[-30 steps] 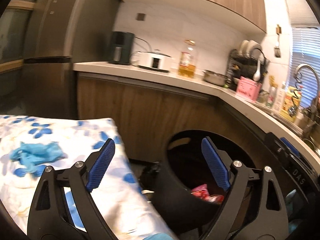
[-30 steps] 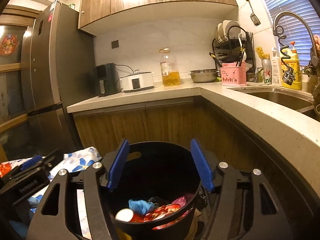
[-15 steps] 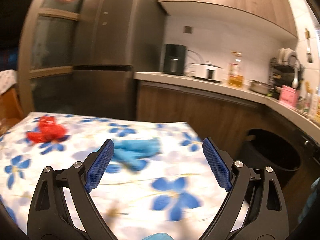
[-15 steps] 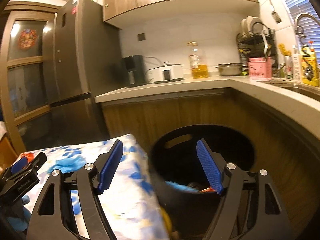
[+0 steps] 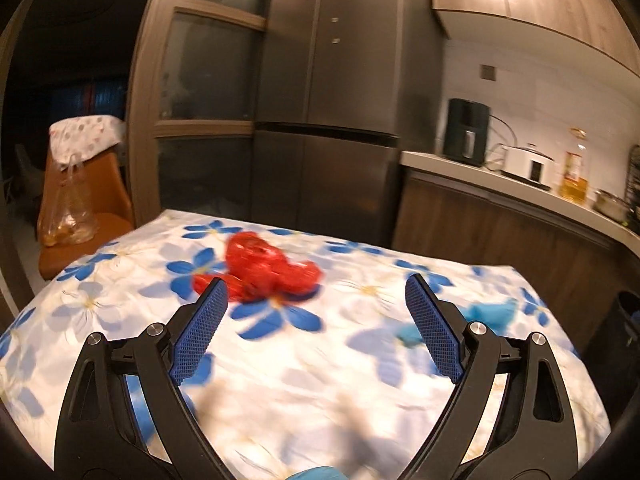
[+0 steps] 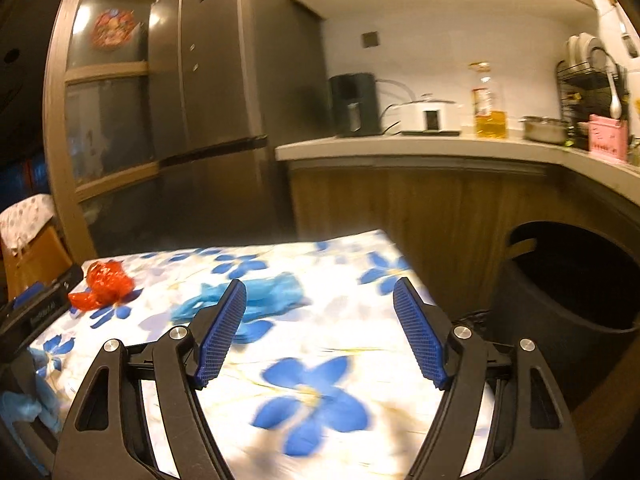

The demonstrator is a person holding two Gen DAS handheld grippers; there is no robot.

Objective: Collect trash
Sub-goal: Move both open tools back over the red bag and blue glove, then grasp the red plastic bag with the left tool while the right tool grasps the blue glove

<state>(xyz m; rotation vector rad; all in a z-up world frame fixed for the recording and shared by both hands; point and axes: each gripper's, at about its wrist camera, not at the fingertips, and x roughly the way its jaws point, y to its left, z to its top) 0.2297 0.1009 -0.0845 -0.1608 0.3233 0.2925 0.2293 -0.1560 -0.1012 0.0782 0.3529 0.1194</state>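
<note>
Now we hold both grippers, left gripper [image 5: 316, 320] and right gripper [image 6: 318, 330], wide apart and empty above the flowered table [image 6: 320, 344]; red wrapper [image 5: 264, 266] lies far left, blue wrapper [image 6: 256, 298] mid-table (black bin [image 6: 576, 280] past the right edge).

- Dark steel fridge [image 5: 328, 120] at centre.
- Right of fridge: pale counter [image 6: 400, 146] over wooden cabinets [image 6: 400, 204].
- Left of fridge: orange chair [image 5: 80, 200].
- Above fridge's right: lit wall cupboards [image 5: 540, 4].

Home kitchen: fridge [image 6: 224, 92], countertop [image 6: 420, 146], dish rack [image 6: 588, 80].
</note>
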